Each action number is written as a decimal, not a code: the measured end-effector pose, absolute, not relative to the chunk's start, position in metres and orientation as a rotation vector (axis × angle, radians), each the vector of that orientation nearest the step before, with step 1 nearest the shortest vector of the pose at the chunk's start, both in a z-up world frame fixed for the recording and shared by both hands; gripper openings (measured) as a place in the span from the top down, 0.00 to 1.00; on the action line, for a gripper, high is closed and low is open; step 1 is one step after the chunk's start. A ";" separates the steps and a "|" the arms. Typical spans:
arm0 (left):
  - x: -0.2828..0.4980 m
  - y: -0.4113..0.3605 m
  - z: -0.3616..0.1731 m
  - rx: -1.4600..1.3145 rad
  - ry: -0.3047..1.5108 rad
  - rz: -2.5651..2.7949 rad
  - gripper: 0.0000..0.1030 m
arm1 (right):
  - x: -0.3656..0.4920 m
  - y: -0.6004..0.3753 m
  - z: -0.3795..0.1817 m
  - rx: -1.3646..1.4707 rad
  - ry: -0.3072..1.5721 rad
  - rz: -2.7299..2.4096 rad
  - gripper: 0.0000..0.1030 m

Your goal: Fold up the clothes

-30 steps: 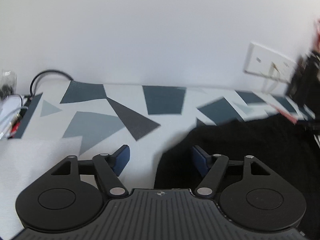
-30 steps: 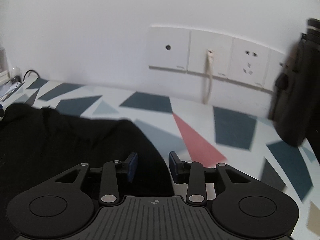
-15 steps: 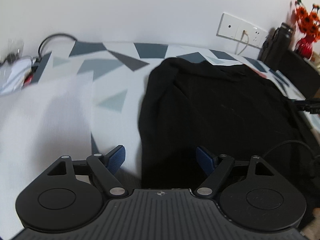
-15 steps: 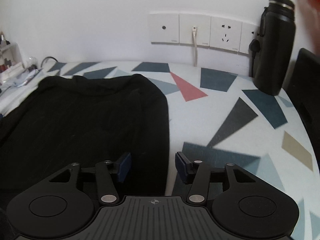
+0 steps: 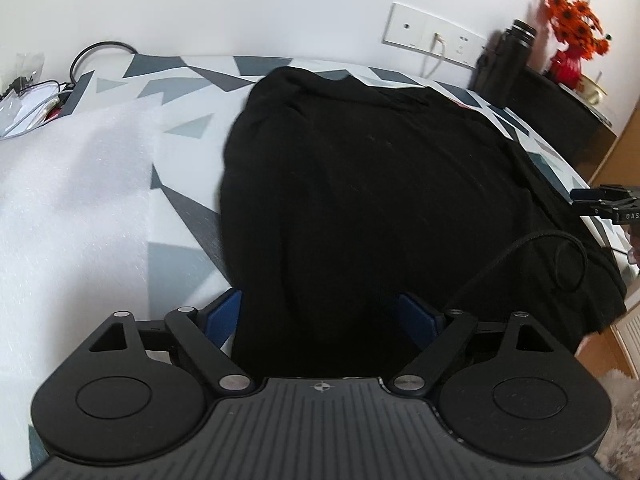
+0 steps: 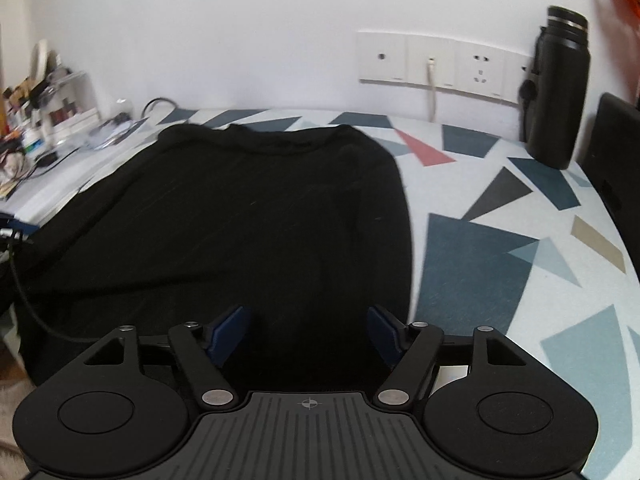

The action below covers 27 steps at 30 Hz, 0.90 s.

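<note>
A black long-sleeved top (image 5: 380,184) (image 6: 248,216) lies spread flat on a table with a geometric-patterned cloth (image 6: 500,264), collar toward the wall. My left gripper (image 5: 320,316) hovers open over the garment's near left hem, nothing between its blue pads. My right gripper (image 6: 308,332) is open too, above the near right part of the hem. The right gripper's tip (image 5: 600,200) shows at the right edge of the left wrist view. A black cable (image 5: 532,252) loops over the cloth there.
A white foam sheet (image 5: 72,200) covers the table's left part. A black flask (image 6: 556,88) stands by the wall sockets (image 6: 432,62), with a red vase of orange flowers (image 5: 572,32) on a dark cabinet beyond. Clutter and cables (image 6: 44,120) sit at the far left.
Both grippers have pulled back from the collar end by the wall to the near hem. The right gripper's jaws have opened wider. The top now lies spread out in full view.
</note>
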State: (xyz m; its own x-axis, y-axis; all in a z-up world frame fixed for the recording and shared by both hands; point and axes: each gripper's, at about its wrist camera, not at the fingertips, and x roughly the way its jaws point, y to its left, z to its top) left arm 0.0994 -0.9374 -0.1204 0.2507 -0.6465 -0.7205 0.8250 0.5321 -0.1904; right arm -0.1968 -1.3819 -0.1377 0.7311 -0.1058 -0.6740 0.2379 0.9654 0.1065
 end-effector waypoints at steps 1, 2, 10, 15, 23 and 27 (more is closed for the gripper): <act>0.095 -0.937 -0.121 0.255 0.838 -1.016 0.16 | -0.197 -1.379 -0.140 0.182 0.732 -0.186 0.37; 0.092 -0.937 -0.121 0.264 0.829 -1.017 0.17 | -0.197 -1.376 -0.142 0.173 0.740 -0.186 0.37; 0.086 -0.934 -0.112 0.275 0.691 -1.011 0.87 | -0.190 -1.385 -0.151 0.194 0.740 -0.193 0.91; 0.103 -0.922 -0.089 0.139 0.624 -0.955 0.95 | -0.190 -1.402 -0.148 0.210 0.702 -0.267 0.99; 0.119 -0.923 -0.067 0.102 0.623 -0.971 0.68 | -0.189 -1.384 -0.135 0.202 0.705 -0.184 0.53; 0.103 -0.939 -0.086 0.224 0.654 -0.989 0.54 | -0.177 -1.363 -0.147 0.103 0.775 -0.181 0.50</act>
